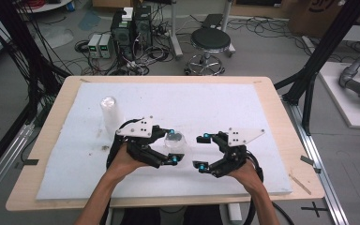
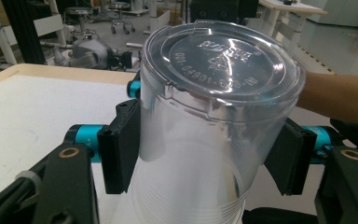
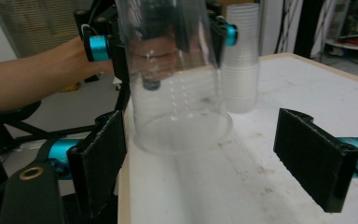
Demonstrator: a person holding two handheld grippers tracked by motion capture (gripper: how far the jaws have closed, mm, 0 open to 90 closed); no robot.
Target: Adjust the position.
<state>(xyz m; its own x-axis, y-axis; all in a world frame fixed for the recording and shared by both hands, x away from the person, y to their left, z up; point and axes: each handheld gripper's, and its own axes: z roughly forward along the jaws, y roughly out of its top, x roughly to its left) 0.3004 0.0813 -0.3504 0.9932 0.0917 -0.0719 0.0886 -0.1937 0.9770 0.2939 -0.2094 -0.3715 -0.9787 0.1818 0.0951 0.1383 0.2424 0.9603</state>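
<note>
A clear lidded cup (image 2: 214, 126) stands mid-bench (image 1: 262, 93), clamped between the left claw (image 1: 171, 146) pads. The right claw (image 1: 201, 151) gapes wide just beside it. A cup stack (image 1: 109, 112) stands behind. Squeezing harder could buckle the thin wall or pop the lid

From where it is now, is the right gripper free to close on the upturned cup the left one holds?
Probably yes: the right gripper is open and faces the cup, with bare white mat between them.
</note>
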